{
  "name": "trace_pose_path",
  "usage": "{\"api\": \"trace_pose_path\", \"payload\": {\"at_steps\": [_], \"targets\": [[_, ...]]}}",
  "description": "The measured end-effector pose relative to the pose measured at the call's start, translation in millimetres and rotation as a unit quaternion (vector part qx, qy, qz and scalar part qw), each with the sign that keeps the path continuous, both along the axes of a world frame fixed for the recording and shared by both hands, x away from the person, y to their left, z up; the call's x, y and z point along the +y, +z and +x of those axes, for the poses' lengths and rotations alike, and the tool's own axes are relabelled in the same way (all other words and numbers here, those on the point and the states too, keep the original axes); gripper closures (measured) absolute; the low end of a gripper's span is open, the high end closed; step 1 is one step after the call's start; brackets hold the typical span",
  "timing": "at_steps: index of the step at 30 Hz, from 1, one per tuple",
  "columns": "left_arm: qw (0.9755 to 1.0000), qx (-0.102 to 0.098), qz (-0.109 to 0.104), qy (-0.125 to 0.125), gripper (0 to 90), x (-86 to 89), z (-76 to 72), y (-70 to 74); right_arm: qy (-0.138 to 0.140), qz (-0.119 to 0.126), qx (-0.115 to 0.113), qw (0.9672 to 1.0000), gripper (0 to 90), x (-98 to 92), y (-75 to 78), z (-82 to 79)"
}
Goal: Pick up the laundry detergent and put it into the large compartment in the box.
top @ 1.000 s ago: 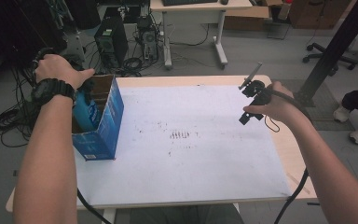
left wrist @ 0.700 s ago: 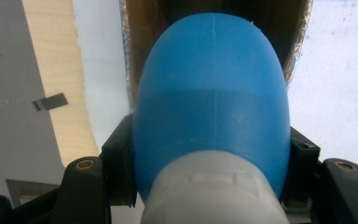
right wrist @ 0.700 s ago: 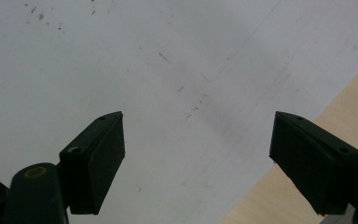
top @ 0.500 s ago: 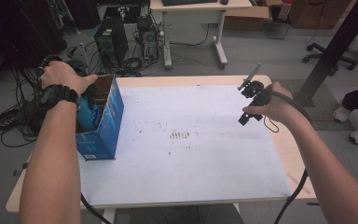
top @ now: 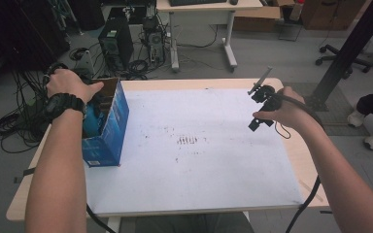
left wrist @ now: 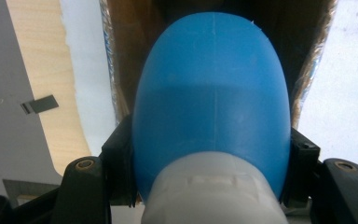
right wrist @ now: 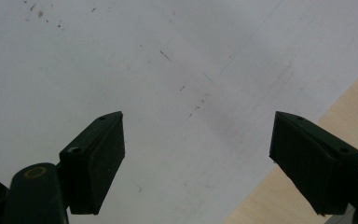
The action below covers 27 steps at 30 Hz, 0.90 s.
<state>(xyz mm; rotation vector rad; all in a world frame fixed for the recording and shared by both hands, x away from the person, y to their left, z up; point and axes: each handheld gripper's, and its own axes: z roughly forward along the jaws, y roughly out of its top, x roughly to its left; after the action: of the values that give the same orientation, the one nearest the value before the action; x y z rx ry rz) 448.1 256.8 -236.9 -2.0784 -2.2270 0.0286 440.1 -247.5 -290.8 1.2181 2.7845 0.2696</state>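
Left hand [top: 68,83] drifted leftward over the box [top: 108,127], jaws gripping the blue bottle [left wrist: 212,107].

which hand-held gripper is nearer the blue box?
Left. The left hand-held gripper is at the blue box, clamped on a blue bottle over its open top. The right hand-held gripper hovers open above the white sheet, far across the table.

A box [top: 108,127] is standing at the left edge of the table [top: 291,160], on a sheet [top: 199,165] that is covering most of the top. A bottle [left wrist: 212,102] is sitting between the left gripper's [left wrist: 212,163] jaws, over the box's open top. The right gripper [top: 258,109] is hovering over the sheet's right edge, well apart from the box.
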Motion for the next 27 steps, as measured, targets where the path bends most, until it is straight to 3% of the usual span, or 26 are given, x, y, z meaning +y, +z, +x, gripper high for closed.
{"api": "trace_pose_path", "payload": {"at_steps": [27], "targets": [[1.0000,0.002,-0.002,-0.003,37.8,1.3,0.3,-24.5,0.001,-0.001,0.003,1.0000,18.3,1.1,-3.2,-0.3]]}}
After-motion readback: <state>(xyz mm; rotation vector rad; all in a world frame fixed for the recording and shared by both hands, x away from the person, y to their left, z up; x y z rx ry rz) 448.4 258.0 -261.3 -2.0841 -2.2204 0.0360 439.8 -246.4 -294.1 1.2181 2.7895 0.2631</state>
